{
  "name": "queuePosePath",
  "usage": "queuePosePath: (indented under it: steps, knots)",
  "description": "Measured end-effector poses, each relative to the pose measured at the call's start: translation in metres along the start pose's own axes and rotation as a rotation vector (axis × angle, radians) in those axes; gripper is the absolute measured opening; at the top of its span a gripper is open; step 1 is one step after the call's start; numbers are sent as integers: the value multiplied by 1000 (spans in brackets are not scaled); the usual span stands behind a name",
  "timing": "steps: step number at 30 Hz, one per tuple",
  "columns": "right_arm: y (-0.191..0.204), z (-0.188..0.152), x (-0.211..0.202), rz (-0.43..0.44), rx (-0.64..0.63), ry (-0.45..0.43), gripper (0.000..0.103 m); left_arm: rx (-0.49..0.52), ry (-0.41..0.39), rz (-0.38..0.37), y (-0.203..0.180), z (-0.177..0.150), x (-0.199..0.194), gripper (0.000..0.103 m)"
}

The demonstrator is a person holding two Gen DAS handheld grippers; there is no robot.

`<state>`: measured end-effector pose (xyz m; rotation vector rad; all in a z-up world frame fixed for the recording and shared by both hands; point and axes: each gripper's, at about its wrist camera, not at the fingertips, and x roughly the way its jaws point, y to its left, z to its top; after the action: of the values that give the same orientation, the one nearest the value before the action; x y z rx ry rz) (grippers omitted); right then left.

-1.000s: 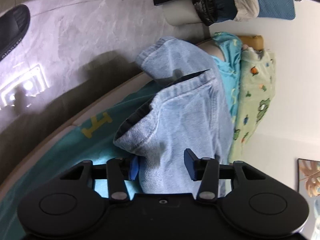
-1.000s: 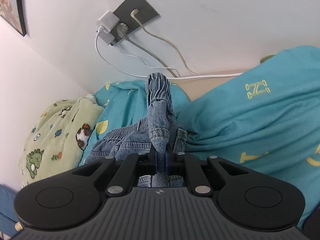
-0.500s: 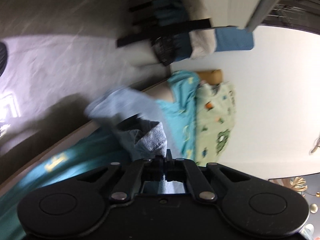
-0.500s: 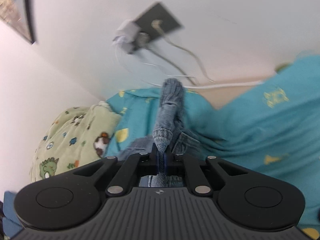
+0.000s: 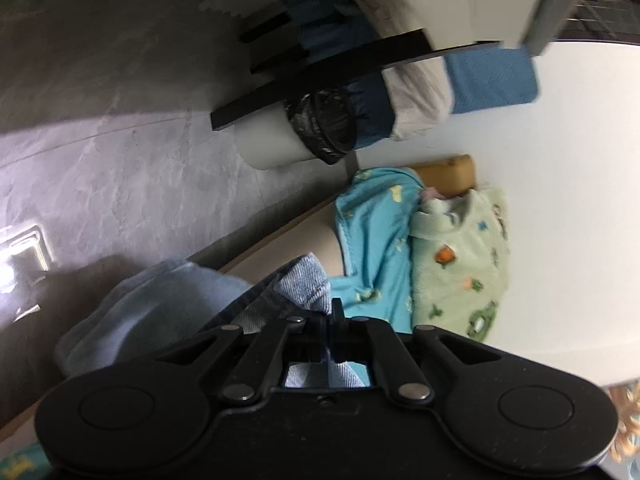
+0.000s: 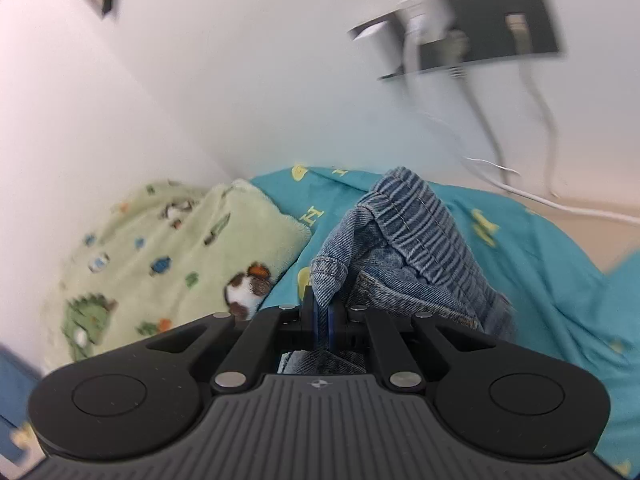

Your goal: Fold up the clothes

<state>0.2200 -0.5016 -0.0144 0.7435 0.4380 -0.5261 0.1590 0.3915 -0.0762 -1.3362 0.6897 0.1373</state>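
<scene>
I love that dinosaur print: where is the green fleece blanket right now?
The green fleece blanket lies bunched against the white wall, left in the right wrist view, beside the teal bedsheet and the denim garment.

A grey marbled floor (image 5: 132, 168) catches a bright patch of light at its edge. White walls (image 6: 224, 80) meet in a corner; a dark socket plate (image 6: 484, 24) carries white plugs and cables, blurred. A teal bedsheet (image 6: 532, 264) adjoins a green patterned blanket (image 6: 160, 248).

A home bedroom: a bed spread with a teal letter-printed sheet (image 6: 540, 264) and a pale green cartoon-animal blanket (image 6: 160, 248) lies against a white wall; a dark socket plate (image 6: 492, 28) holds chargers above it; a lined bin (image 5: 288, 140) stands on grey marbled floor (image 5: 132, 184).
</scene>
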Motion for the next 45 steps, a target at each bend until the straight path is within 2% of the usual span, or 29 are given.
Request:
queuePosePath:
  steps: [7, 11, 13, 14, 15, 16, 17, 18, 21, 24, 29, 33, 37, 39, 43, 45]
  knots:
    - [25, -20, 85, -25, -128, 31, 5, 65, 13, 150, 7, 7, 81, 1]
    - [13, -32, 109, -50, -123, 69, 5, 109, 22, 182, 18, 1, 93, 4]
    - [10, -34, 111, -32, -142, 76, 6, 149, 32, 198, 18, -2, 93, 8]
    - [9, -34, 110, -12, -147, 81, 15, 190, 34, 209, 13, -5, 92, 16]
    - [7, -32, 105, 26, -141, 90, 32, 240, 31, 213, 5, -11, 87, 27]
    - [4, -30, 100, 70, -130, 99, 40, 290, 27, 216, -2, -16, 82, 33]
    - [2, -28, 94, 113, -120, 109, 44, 340, 24, 219, -10, -22, 77, 42]
    - [1, -26, 86, 132, -118, 107, 47, 387, 21, 219, -18, -28, 72, 47]
    - [-4, -19, 58, 155, -98, 111, 55, 513, 34, 202, -43, -54, 55, 56]
    - [-12, -16, 30, 154, -78, 117, 57, 650, 41, 190, -69, -92, 41, 61]
    - [-34, -21, -15, 164, -21, 123, 61, 814, 96, 161, -106, -169, 30, 62]
    - [-58, -32, -33, 192, 72, 147, 62, 875, 157, 130, -123, -231, 30, 66]
    - [-71, -44, -37, 183, 44, 152, 63, 908, 245, 144, -127, -278, 44, 66]
    - [-79, -49, -31, 182, 64, 166, 63, 953, 231, 166, -126, -296, 50, 66]
    - [-103, -59, -14, 194, 201, 208, 64, 1028, 196, 202, -120, -325, 61, 66]
    - [-113, -64, -9, 186, 271, 229, 72, 1023, 199, 204, -113, -331, 67, 66]
